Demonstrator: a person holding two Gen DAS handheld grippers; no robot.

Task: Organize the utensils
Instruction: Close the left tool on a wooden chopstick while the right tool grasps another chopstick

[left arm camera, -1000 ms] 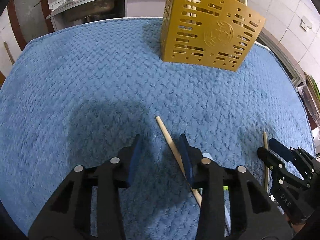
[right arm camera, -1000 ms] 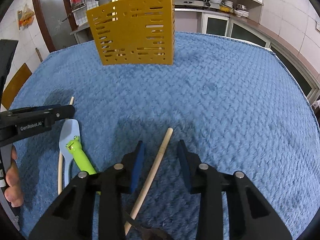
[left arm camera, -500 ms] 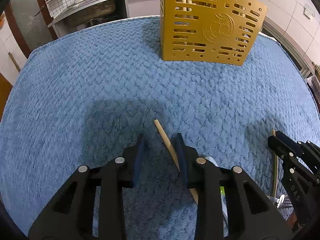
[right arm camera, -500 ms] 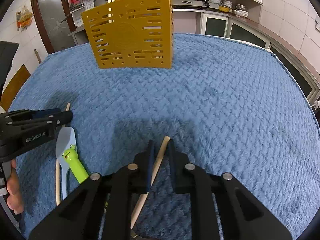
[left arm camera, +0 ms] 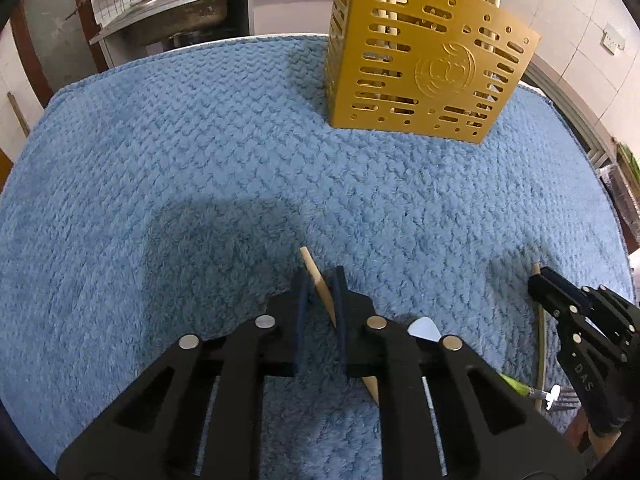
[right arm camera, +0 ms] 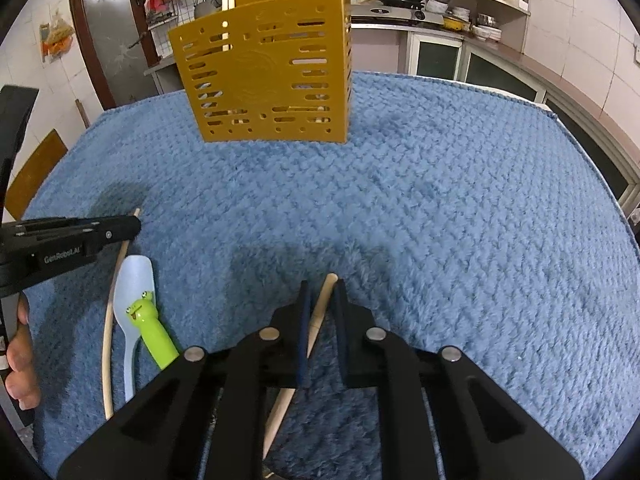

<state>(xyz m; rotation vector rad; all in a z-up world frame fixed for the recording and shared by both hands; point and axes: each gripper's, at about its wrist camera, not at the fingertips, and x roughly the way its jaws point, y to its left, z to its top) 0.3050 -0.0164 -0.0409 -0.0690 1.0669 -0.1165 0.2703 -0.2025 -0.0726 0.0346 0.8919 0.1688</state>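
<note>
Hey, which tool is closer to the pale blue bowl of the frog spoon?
Left. The left tool, just closed on a chopstick, sits right beside the spoon's bowl; the right tool, just closed on another chopstick, is farther off, toward its green handle.

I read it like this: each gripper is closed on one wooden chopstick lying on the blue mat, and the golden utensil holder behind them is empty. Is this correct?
Not quite. The golden utensil holder is not empty: the right wrist view shows pale sticks standing in it, rising above its rim. The rest holds: the left gripper and right gripper are each closed on a wooden chopstick on the blue mat.
</note>
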